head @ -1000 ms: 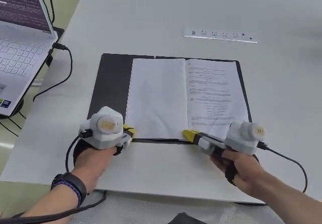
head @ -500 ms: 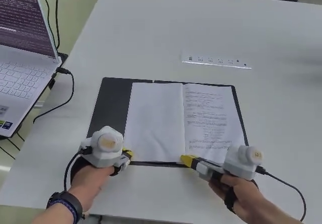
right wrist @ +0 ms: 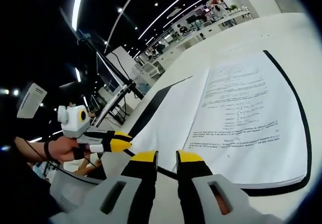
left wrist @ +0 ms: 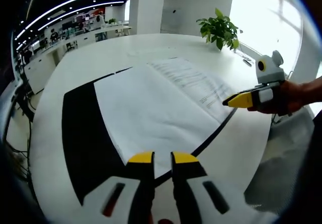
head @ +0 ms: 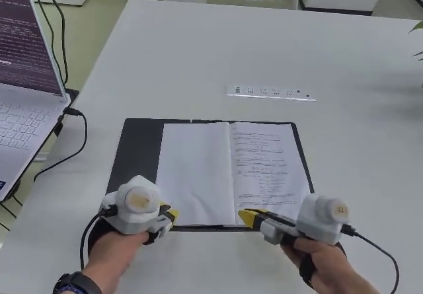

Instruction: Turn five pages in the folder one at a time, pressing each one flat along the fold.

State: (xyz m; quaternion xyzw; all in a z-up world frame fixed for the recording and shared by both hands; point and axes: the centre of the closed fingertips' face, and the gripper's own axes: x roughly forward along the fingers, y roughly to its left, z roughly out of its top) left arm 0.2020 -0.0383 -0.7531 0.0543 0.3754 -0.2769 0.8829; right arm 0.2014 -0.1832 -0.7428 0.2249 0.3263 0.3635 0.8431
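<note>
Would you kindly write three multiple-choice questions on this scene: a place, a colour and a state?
1. The power strip lies: A) beyond the folder; B) on the folder; C) under the folder.
2. The tips of the right tool are: A) red; B) yellow; C) green.
3. The folder is: A) closed; B) open flat; C) standing upright.
Answers: 1A, it sits past the far edge; 2B, its tips show yellow; 3B, a blank page and a printed page lie side by side.
</note>
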